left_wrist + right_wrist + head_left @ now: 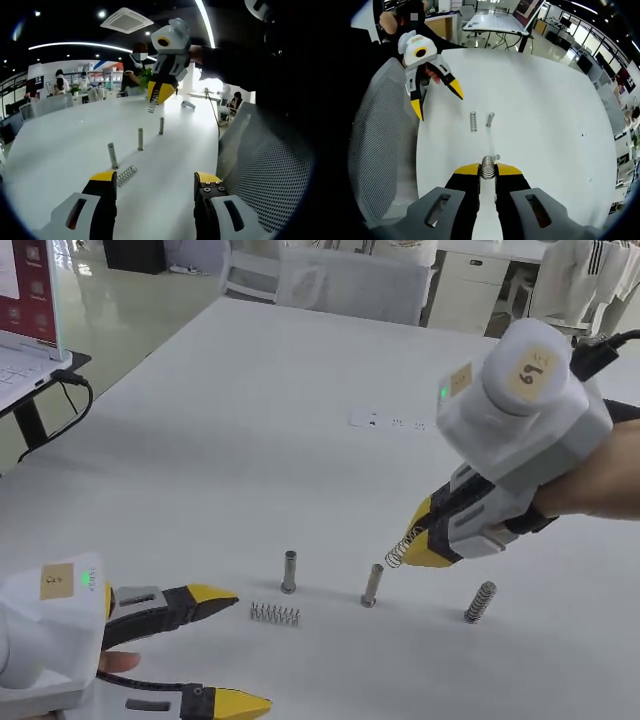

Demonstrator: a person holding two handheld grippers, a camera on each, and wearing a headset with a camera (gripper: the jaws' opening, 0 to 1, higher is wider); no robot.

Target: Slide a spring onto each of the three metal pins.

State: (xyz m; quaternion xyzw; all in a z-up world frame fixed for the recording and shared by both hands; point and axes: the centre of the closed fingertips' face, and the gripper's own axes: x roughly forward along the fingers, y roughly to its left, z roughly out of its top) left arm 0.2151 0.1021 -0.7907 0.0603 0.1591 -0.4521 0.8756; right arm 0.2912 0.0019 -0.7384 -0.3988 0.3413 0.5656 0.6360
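Three short metal pins stand in a row on the white table (200,440): a bare left pin (289,572), a bare middle pin (372,585), and a right pin with a spring on it (480,602). A loose spring (274,614) lies flat in front of the left pin. My right gripper (425,548) is shut on another spring (402,545), which hangs tilted just above and right of the middle pin's top. That held spring (488,166) sticks out between the jaws of my right gripper (488,171). My left gripper (240,650) rests open at the near left, holding nothing, with the loose spring (126,175) just ahead of it.
A flat white power strip (392,423) lies farther back on the table. A laptop (25,310) with a cable sits on a side stand at the left. Chairs (350,285) stand at the far edge. A grey mesh chair (265,165) is close beside the table.
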